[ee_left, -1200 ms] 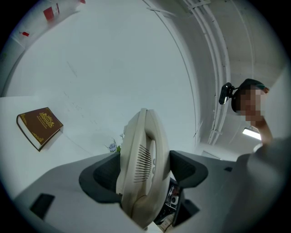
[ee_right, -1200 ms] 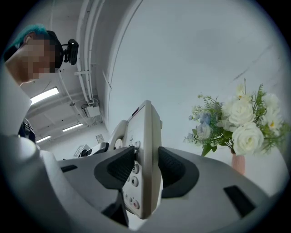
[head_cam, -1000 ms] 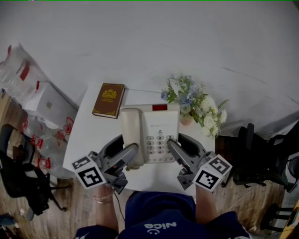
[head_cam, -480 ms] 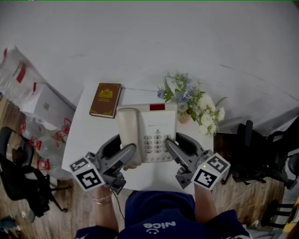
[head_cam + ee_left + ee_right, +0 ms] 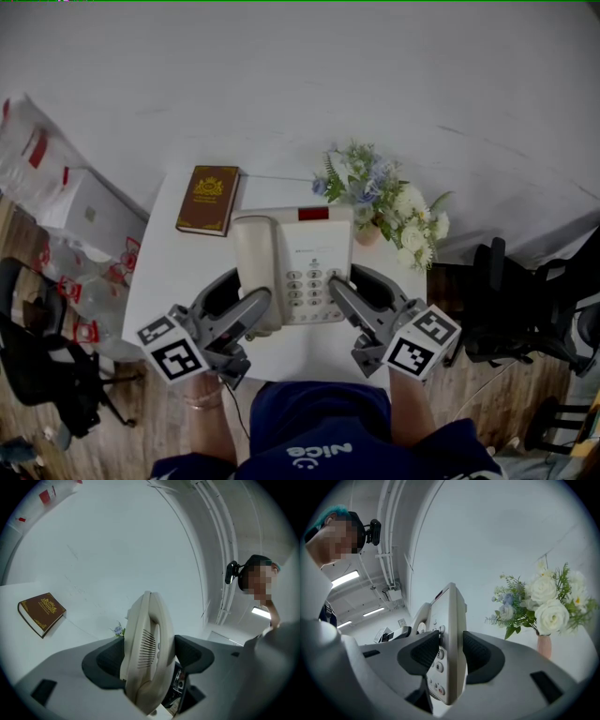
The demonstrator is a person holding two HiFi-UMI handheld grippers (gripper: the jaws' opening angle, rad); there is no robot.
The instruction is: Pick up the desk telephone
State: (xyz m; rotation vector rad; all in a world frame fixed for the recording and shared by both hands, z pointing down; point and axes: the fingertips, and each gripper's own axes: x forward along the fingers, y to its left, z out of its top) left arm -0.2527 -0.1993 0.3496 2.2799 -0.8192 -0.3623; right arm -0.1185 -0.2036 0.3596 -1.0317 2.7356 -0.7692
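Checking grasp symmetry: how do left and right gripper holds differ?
The left gripper clamps the telephone at its handset side, the right gripper at its keypad edge. Left jaws span a thick rounded part, right jaws a thin flat one. Both are shut on it.

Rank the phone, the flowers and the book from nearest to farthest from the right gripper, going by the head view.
1. phone: its right edge is clamped in the right gripper itself.
2. flowers: just beyond the gripper, at the far right.
3. book: at the far left, on the other side of the phone.
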